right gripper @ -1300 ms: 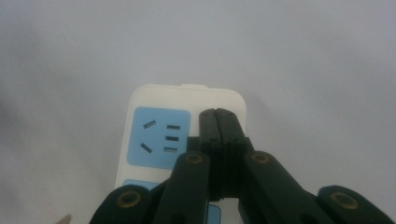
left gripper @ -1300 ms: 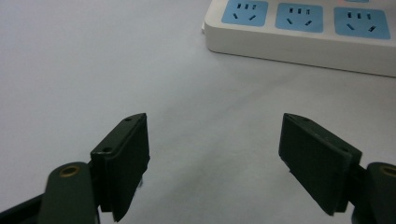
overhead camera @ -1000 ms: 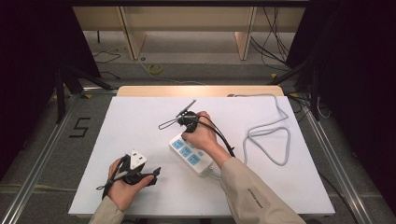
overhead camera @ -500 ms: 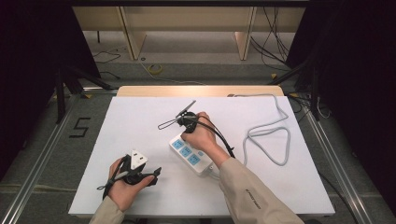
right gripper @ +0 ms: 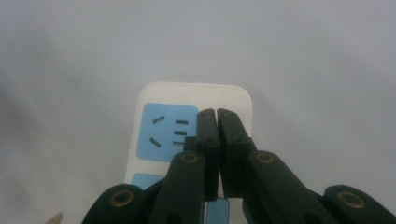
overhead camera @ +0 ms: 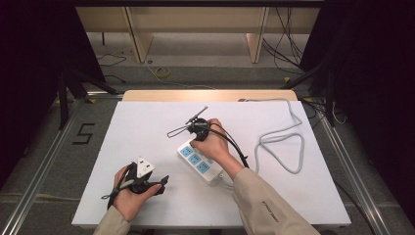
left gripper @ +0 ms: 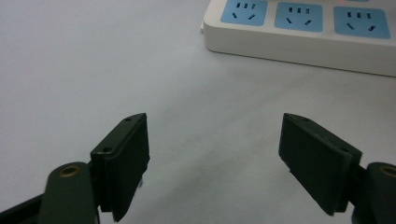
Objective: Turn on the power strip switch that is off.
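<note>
A white power strip (overhead camera: 201, 165) with blue socket faces lies slantwise in the middle of the white table (overhead camera: 122, 132). My right gripper (overhead camera: 195, 132) is held over the strip's far end. In the right gripper view its jaws (right gripper: 217, 113) are shut with nothing between them, tips down beside the end socket (right gripper: 168, 133) of the strip (right gripper: 238, 95). My left gripper (overhead camera: 161, 182) rests low at the front left of the table and points toward the strip. Its jaws (left gripper: 212, 123) stand wide open over bare tabletop, with the strip (left gripper: 299, 39) a short way ahead.
The strip's grey-white cable (overhead camera: 281, 142) loops over the right half of the table and runs off the back edge. A wooden frame (overhead camera: 195, 19) stands beyond the table. A "5" mark (overhead camera: 84, 133) is on the floor at left.
</note>
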`<state>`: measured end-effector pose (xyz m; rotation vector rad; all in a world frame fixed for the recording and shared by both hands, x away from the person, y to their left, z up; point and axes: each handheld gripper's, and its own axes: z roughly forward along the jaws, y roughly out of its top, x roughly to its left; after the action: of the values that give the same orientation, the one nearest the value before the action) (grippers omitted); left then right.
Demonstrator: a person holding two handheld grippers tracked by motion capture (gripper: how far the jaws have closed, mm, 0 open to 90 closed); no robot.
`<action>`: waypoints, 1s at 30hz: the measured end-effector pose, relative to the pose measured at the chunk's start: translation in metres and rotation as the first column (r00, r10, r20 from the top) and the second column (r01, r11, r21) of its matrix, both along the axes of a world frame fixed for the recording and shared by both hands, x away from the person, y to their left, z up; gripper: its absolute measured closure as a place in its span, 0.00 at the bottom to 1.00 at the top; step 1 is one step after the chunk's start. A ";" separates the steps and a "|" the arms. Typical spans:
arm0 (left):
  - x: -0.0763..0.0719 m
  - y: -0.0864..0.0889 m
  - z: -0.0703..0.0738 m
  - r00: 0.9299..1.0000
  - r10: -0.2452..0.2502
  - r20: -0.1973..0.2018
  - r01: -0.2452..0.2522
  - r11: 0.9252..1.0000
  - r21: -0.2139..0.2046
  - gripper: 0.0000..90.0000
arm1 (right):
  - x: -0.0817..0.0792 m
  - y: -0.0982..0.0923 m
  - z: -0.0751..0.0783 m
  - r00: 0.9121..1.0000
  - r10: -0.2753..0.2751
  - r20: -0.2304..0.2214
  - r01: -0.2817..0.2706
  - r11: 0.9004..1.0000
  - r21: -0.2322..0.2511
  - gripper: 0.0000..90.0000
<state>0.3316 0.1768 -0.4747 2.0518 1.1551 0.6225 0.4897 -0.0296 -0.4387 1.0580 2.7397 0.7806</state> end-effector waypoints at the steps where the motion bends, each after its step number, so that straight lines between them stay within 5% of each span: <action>1: 0.000 0.000 0.000 1.000 0.001 0.001 -0.001 1.000 -0.002 0.27 | -0.001 -0.001 0.001 1.000 0.002 0.000 -0.002 1.000 0.003 0.97; 17: -0.001 0.000 -0.001 1.000 0.003 -0.001 -0.003 1.000 -0.005 0.27 | -0.020 -0.048 0.013 0.999 -0.011 0.035 0.008 0.997 0.073 0.82; 30: -0.001 0.000 -0.001 1.000 0.003 0.001 -0.003 1.000 -0.001 0.27 | -0.054 -0.095 0.013 0.998 -0.025 0.062 0.016 0.990 0.138 0.71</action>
<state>0.3306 0.1766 -0.4759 2.0490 1.1582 0.6237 0.4354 -0.1250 -0.4254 1.0645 2.6497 0.9950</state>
